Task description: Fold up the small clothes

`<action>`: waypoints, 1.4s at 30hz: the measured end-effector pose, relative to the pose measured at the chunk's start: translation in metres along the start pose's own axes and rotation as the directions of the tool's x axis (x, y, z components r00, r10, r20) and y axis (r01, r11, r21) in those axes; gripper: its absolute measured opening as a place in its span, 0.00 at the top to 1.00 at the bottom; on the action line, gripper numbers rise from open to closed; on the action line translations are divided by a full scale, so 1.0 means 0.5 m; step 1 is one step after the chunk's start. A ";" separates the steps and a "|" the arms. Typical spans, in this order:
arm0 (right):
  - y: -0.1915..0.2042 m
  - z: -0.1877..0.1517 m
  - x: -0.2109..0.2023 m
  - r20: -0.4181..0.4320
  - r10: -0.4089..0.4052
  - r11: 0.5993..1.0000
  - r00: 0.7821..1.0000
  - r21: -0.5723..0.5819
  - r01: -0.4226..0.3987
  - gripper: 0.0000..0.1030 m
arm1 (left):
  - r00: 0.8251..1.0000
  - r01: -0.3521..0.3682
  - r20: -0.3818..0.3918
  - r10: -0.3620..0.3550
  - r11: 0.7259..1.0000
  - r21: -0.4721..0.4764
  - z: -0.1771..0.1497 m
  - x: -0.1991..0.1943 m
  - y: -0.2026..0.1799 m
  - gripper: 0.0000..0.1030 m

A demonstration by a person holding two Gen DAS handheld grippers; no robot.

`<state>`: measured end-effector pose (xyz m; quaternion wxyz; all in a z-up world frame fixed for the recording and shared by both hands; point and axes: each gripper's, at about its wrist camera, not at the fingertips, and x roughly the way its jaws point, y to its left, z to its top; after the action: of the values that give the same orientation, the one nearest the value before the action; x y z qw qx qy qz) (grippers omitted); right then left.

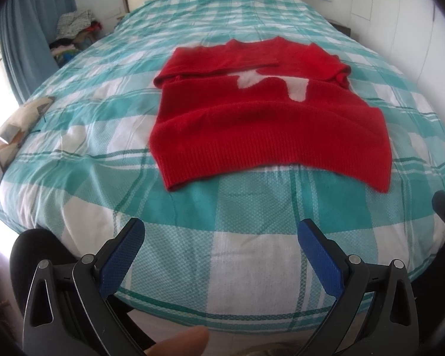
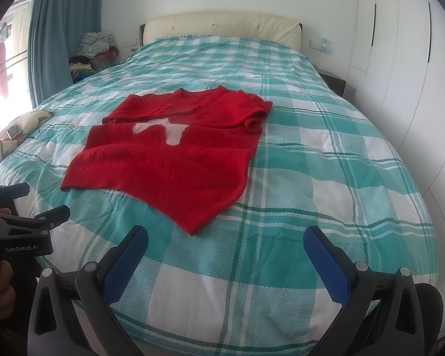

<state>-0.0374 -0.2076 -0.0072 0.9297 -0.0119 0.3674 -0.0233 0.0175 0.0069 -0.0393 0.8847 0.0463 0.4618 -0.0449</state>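
Note:
A red knit sweater (image 1: 264, 118) with a white shape on its chest lies flat on the teal and white checked bed (image 1: 222, 252), hem toward me, both sleeves folded in across the top. It also shows in the right wrist view (image 2: 175, 154), left of centre. My left gripper (image 1: 221, 234) is open and empty, held over the bed's near edge short of the hem. My right gripper (image 2: 225, 240) is open and empty, just short of the sweater's near right hem corner (image 2: 192, 228). The left gripper's body (image 2: 20, 228) shows at the left edge of the right wrist view.
A patterned cushion (image 1: 17, 127) lies at the bed's left edge. A pile of clothes (image 2: 95, 50) sits by the blue curtain (image 2: 59, 29) at the back left. A cream headboard (image 2: 222, 23) is at the far end, white wardrobe doors (image 2: 400, 59) on the right.

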 end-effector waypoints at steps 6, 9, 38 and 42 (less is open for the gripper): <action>-0.005 0.003 -0.007 0.015 -0.012 1.000 1.000 -0.006 0.012 0.00 | 1.000 -0.018 -0.021 0.016 0.995 -0.099 -0.002 0.014 0.068 0.00; -0.012 0.004 -0.012 0.036 -0.013 1.000 0.999 0.003 0.013 0.00 | 1.000 -0.008 -0.019 0.005 0.989 -0.150 0.011 0.022 0.116 0.00; -0.115 0.016 0.103 -0.069 0.515 0.806 0.854 0.377 -0.456 0.96 | 0.933 0.348 -0.050 -0.358 0.927 -0.142 0.047 0.011 0.209 0.97; -0.113 -0.017 0.094 -0.166 0.467 0.853 0.869 0.343 -0.393 0.96 | 0.947 0.289 -0.122 -0.298 0.953 -0.090 0.013 0.038 0.187 0.97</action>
<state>-0.0109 -0.2665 -0.0434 0.8497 0.2141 0.4638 0.1302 0.0451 0.0981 -0.0474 0.8361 -0.0513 0.5233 -0.1565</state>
